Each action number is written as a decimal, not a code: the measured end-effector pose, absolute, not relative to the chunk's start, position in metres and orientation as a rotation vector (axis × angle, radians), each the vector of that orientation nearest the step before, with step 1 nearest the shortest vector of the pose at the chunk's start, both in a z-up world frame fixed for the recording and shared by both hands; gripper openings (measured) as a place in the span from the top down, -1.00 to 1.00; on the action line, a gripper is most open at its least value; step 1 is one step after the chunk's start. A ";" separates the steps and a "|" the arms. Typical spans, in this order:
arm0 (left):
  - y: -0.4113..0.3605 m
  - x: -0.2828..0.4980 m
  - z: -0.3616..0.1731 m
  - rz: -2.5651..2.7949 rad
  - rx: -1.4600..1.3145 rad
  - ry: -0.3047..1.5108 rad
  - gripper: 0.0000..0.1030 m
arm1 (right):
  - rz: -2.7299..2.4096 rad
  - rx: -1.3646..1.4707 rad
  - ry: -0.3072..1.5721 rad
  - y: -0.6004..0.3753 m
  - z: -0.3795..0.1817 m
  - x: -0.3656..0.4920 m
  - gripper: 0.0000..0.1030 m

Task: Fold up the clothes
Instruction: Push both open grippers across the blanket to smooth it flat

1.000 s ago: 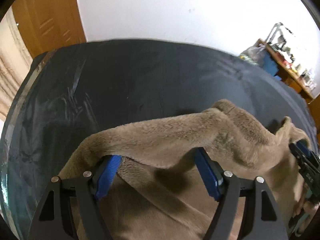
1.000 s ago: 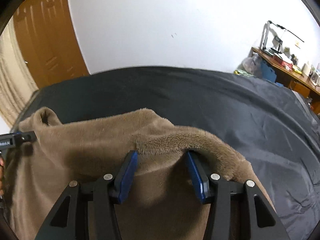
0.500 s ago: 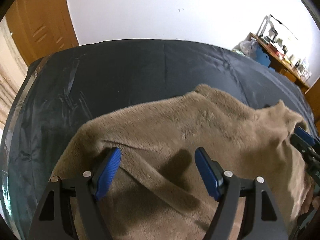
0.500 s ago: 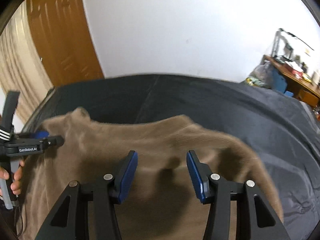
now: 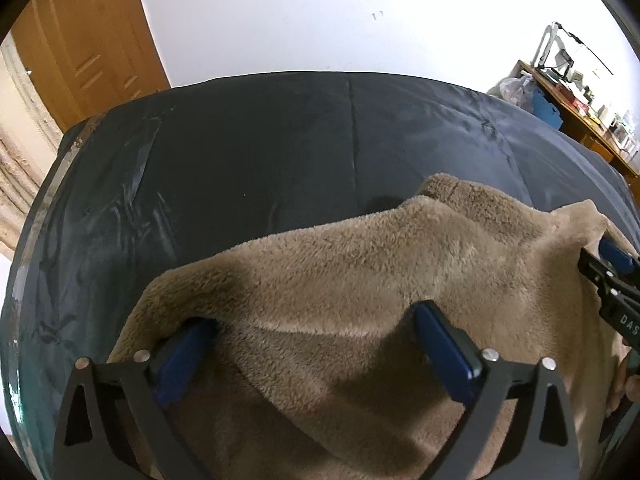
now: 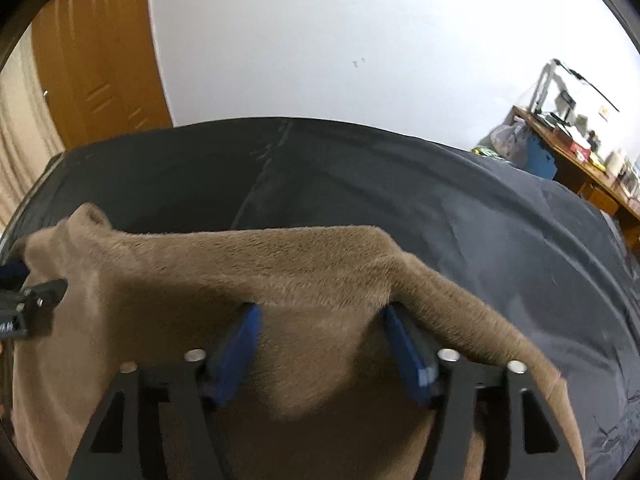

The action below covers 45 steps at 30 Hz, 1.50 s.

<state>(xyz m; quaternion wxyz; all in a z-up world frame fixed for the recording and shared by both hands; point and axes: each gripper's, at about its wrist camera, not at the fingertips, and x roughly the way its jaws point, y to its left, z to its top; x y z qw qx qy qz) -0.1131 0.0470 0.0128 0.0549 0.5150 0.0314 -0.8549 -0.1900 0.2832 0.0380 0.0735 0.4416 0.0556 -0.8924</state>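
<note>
A brown fleece garment [image 5: 380,264] lies spread on a dark cover [image 5: 260,140], its far edge folded over toward me. My left gripper [image 5: 316,316] sits low on the fleece and its jaws are opening. Cloth lies loose between the blue pads, and a fold drapes over the left fingertip [image 5: 192,340]. In the right wrist view the same garment [image 6: 240,264] covers the tips of my right gripper [image 6: 322,312], whose jaws are also opening with slack fleece between them. Each gripper shows at the edge of the other's view: right gripper [image 5: 612,280], left gripper [image 6: 24,300].
The dark cover [image 6: 440,200] stretches bare beyond the garment to a white wall. A wooden door [image 5: 88,40] and a curtain [image 5: 20,160] stand at the left. A cluttered desk [image 6: 580,148] with a bag beside it stands at the right.
Both grippers lowered the raised fleece edge forward onto the cover, and both pairs of jaws have spread wider. The pinched ridges of cloth have gone slack and flat.
</note>
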 end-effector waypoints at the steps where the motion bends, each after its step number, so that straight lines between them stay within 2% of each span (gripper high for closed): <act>1: 0.048 -0.114 0.013 -2.595 1.568 0.093 -0.95 | -2.684 1.326 0.149 0.286 0.037 -0.193 -0.40; 7: 0.049 -0.093 0.024 -2.625 1.597 -0.011 -0.95 | -2.679 1.326 0.173 0.282 0.042 -0.183 -0.41; 13: 0.027 -0.054 0.040 -2.654 1.563 -0.056 -0.95 | -2.646 1.281 0.021 0.279 0.072 -0.160 -0.41; 20: 0.005 -0.016 0.033 -2.630 1.570 -0.089 -0.95 | -2.523 1.237 0.141 0.213 0.081 -0.149 -0.41; 24: 0.001 -0.005 0.025 -2.603 1.565 -0.114 -0.95 | -2.475 1.302 0.121 0.193 0.065 -0.157 -0.41; 32: -0.027 -0.016 0.017 -2.594 1.571 0.040 -0.97 | -2.566 1.304 0.225 0.174 0.048 -0.174 -0.43; 36: -0.039 -0.023 0.014 -2.593 1.593 0.129 -0.99 | -2.607 1.303 0.210 0.175 0.047 -0.190 -0.62; 40: -0.040 -0.024 0.013 -2.602 1.593 0.125 -1.00 | -2.635 1.318 0.178 0.176 0.048 -0.206 -0.74; 45: -0.040 -0.028 0.014 -2.613 1.579 0.117 -1.00 | -2.619 1.304 0.166 0.180 0.051 -0.202 -0.74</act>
